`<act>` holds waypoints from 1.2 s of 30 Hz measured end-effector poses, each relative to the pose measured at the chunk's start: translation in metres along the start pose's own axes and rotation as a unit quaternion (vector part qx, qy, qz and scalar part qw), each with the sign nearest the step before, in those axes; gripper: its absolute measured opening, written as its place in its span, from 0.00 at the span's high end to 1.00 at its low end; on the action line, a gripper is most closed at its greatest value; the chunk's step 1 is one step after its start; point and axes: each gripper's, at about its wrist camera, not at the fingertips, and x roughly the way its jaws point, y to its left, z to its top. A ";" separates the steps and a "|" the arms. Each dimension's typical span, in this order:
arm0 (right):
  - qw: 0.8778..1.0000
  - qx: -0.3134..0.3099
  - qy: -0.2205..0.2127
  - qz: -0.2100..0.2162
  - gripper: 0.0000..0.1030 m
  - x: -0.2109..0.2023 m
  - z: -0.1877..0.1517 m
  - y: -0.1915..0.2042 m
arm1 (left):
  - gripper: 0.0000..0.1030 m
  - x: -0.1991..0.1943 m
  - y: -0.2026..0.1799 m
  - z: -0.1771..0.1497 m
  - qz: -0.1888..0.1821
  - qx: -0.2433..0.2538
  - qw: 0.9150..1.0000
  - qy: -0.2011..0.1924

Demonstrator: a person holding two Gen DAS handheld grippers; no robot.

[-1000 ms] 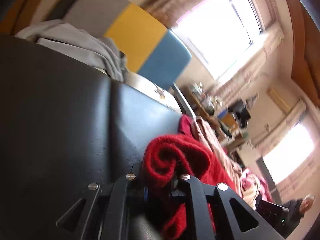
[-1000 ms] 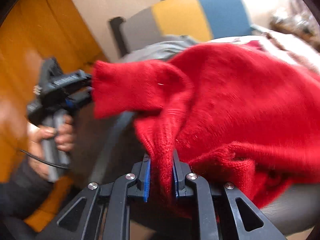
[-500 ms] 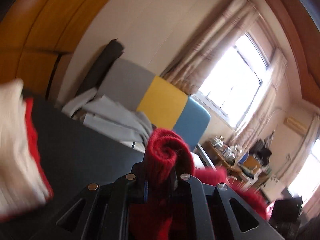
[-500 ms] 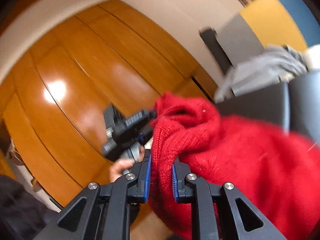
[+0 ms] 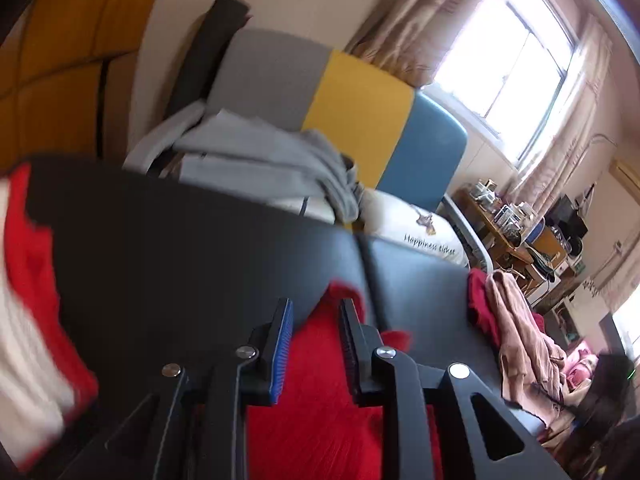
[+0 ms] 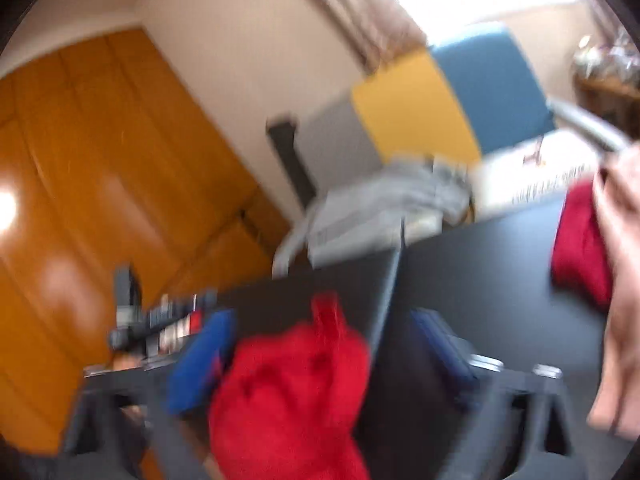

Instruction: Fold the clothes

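Lying low-center in both frames on the black surface (image 5: 200, 248), red sweater (image 5: 320, 400). Left tool (image 5: 316, 344) + right tool (image 6: 320, 360) both spread wide, gripping nothing, prob. so fabric rests flat.

A bright red knitted sweater (image 5: 320, 412) lies on the matte black counter (image 5: 192, 248). The far headboard panel (image 5: 340, 116) is striped grey, yellow and blue, a pale grey garment (image 5: 264, 160) before it. Orange-brown wooden wardrobe doors (image 6: 100, 184) stand left.
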 end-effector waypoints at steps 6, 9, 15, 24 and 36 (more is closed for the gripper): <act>0.979 0.135 0.094 0.124 0.02 0.030 -0.128 -0.012 | 0.65 -0.035 0.013 -0.092 -0.006 0.016 1.000 0.015; 0.961 0.189 0.098 0.177 0.02 0.046 -0.144 -0.006 | 0.61 -0.047 0.005 -0.131 -0.026 0.020 0.999 0.024; 0.961 0.197 0.129 0.148 0.00 0.094 -0.142 0.014 | 0.57 -0.028 -0.008 -0.161 0.017 0.034 0.998 0.046; 0.978 -0.161 0.090 -0.092 0.79 0.100 -0.066 0.079 | 0.94 -0.037 0.028 -0.119 0.030 -0.026 0.999 -0.002; 0.933 -0.128 -0.037 -0.334 0.64 -0.003 0.112 0.001 | 0.94 -0.052 0.036 -0.043 -0.019 -0.028 0.998 -0.044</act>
